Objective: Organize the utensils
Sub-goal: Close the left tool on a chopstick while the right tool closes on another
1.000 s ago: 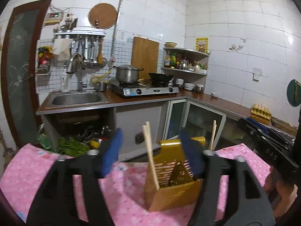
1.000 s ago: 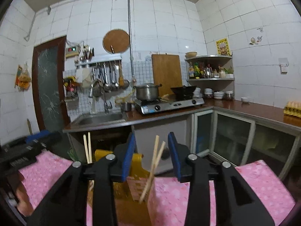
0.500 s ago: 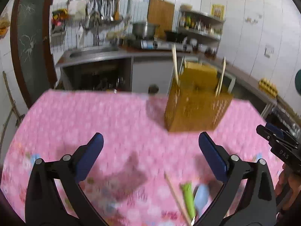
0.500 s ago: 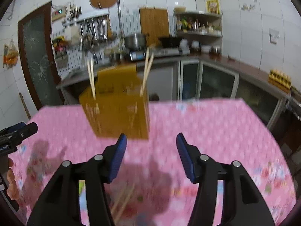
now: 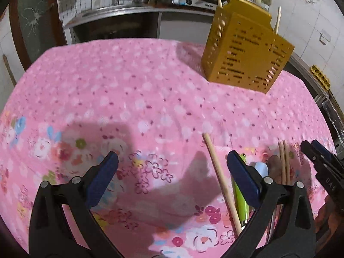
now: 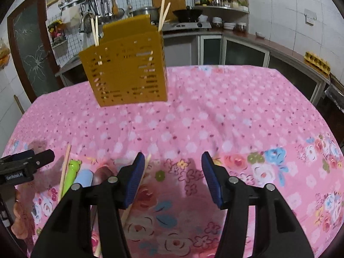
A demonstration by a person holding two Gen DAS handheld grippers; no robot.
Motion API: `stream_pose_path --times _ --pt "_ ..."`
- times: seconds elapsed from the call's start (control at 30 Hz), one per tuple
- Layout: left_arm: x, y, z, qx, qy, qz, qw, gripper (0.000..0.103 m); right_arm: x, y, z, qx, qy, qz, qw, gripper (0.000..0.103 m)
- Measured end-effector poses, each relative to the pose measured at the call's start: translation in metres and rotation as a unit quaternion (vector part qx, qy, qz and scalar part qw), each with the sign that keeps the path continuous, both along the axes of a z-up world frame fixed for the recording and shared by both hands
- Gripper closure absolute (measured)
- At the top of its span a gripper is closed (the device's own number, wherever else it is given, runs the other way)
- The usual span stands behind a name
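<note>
Both grippers hang low over the pink cloth (image 5: 133, 90), likely so they can pick up the loose things near the front edge: the left gripper (image 5: 172, 178) is spread wide and holds nothing, and the right gripper (image 6: 173, 179) is spread too, with a chopstick (image 6: 137, 189) just beside its left finger. The yellow holder (image 6: 124, 71) stands far back on the cloth with two chopsticks (image 6: 94, 30) at one end and two at the other. A loose stick (image 5: 221, 180), a green frog spoon (image 5: 240, 202) and a blue spoon (image 6: 85, 177) still lie flat, waiting to go in.

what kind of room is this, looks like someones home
Most likely a home kitchen: a gas stove with a pot on the counter, utensils hanging on a wall rack, and white tiled walls.
</note>
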State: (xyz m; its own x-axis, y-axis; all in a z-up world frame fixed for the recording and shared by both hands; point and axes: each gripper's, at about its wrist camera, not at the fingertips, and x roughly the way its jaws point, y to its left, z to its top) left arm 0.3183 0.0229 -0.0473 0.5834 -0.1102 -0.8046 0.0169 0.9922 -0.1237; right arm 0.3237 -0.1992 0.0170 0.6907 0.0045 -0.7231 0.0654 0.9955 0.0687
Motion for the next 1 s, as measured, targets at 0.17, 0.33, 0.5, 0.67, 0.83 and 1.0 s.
stream_pose_path --times 0.17,0.33,0.5,0.67,0.83,1.0 --pt "0.003 -0.011 -0.006 0.026 0.001 -0.005 0.9996 0.009 0.009 0.011 -0.013 -0.008 0.027 0.002 1.0 0.049" --pt "0.005 -0.016 -0.009 0.016 0.009 -0.014 0.9997 0.02 0.011 0.017 -0.015 -0.007 0.035 0.005 0.999 0.054" --pt "0.006 -0.03 -0.011 0.031 0.011 -0.031 0.999 0.043 0.014 0.026 -0.021 -0.019 0.053 0.01 0.998 0.068" --pt "0.006 -0.036 -0.01 0.033 0.009 -0.047 0.9983 0.063 0.014 0.025 -0.021 -0.007 0.054 0.025 0.998 0.086" --pt "0.007 -0.045 -0.009 0.036 0.009 -0.066 0.9971 0.083 0.016 0.024 -0.02 -0.003 0.055 0.047 0.997 0.091" --pt "0.01 -0.05 -0.01 0.03 0.011 -0.081 0.9962 0.093 0.02 0.017 -0.02 0.012 0.057 0.063 0.996 0.092"
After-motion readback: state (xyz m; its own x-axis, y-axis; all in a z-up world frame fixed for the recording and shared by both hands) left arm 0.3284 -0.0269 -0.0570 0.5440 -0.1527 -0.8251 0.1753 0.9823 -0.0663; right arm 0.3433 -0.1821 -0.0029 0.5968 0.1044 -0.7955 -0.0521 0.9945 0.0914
